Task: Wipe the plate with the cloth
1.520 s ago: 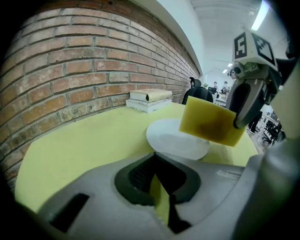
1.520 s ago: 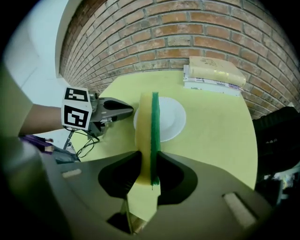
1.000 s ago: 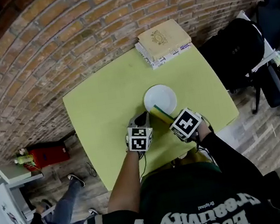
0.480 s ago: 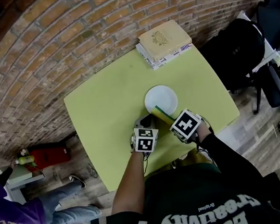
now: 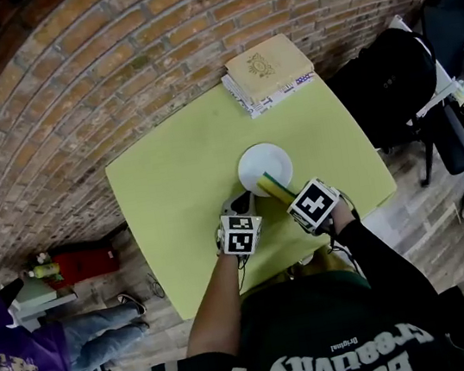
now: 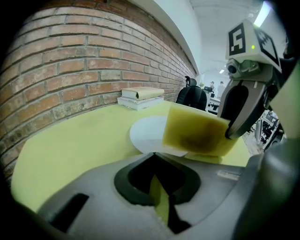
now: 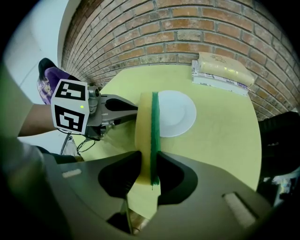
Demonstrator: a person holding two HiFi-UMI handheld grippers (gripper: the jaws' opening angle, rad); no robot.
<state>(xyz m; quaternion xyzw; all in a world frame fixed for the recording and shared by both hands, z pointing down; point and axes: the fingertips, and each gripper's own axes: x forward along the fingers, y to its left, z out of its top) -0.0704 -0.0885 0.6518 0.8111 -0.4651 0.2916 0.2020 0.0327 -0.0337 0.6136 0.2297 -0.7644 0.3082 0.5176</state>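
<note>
Since the frame one second earlier, the left gripper [image 5: 237,200] has edged toward the right gripper [image 5: 292,196], and the cloth [image 5: 272,186] reaches slightly farther over the near rim of the plate [image 5: 265,159]. A person [image 5: 19,358] in purple, far to the left of the fingers, has also shifted position.

Right gripper: fingers [image 7: 176,176] closed on the lower end of the cloth, a yellow pad with a green face. It is held on edge and projects straight ahead of them.

Left gripper: fingers [image 6: 131,183] drawn together, tips apparently meeting, nothing held. The plate rim lies just ahead of those tips, the cloth ahead and to their right.

Progress: the cloth stands over the plate's near edge, but these views do not settle whether it presses on the plate. The plate looks white and unmarked; the cloth bears a dark stain. On this evidence wiping is at an early pass, with most of the plate surface, beyond the fingers, left to cover.

Surface: a plain, smooth yellow-green bench [image 5: 170,181], carrying only the plate and a stack of books [image 5: 268,68] well beyond the fingers.

Room: a brick wall [image 5: 90,63] behind the bench, a wood-plank floor [image 5: 446,216], and black bags [image 5: 390,81] off to the right.
</note>
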